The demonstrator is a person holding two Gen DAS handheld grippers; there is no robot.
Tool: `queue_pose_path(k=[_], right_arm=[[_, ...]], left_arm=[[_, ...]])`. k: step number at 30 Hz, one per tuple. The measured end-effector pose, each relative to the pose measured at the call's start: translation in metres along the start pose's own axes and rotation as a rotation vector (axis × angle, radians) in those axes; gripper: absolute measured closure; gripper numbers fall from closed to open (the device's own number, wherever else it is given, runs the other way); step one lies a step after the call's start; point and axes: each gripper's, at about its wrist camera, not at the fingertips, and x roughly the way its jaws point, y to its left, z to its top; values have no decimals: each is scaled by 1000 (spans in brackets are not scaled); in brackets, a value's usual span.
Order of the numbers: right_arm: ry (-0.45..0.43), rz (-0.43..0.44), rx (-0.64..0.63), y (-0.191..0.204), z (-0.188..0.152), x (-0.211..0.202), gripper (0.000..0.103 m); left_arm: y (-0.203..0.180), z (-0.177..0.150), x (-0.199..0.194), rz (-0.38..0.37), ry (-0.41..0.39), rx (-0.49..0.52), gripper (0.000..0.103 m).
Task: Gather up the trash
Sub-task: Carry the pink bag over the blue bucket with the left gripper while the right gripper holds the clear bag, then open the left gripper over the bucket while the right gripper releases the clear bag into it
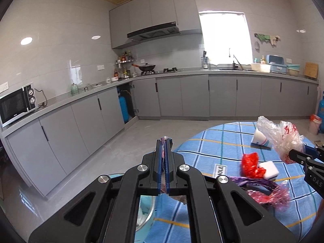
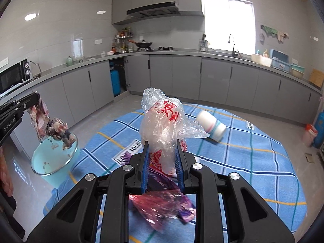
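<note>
My left gripper (image 1: 165,141) is clamped tight on one crumpled, frayed wrapper (image 2: 51,125); only its tip peeks past my fingertips in the left view, while the right view shows it dangling above the one pale blue bin (image 2: 54,160). My right gripper (image 2: 163,154) pinches one clear plastic bag with red print (image 2: 164,121), bulging up between my fingers. Just below my right fingers lies one purple and pink foil wrapper (image 2: 168,204) on the blue checked tablecloth (image 2: 253,162). Only the left view shows one red scrap (image 1: 250,165) touching one white block (image 1: 269,170). Farther out lies one tipped paper cup (image 2: 211,124).
</note>
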Motion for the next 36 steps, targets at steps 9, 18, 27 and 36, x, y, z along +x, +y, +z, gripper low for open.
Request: queue_pose_path(k=[9, 18, 27, 36], right_arm=[[-3, 58, -34, 33, 8, 10, 80], [-18, 106, -63, 63, 17, 14, 80], [-31, 142, -91, 88, 29, 19, 80], [-35, 191, -117, 116, 34, 30, 80]], left_arm=[[36, -8, 4, 64, 16, -33, 100], [68, -21, 9, 128, 38, -47, 100], [88, -30, 13, 169, 53, -48, 100], [110, -36, 15, 217, 64, -47, 100]])
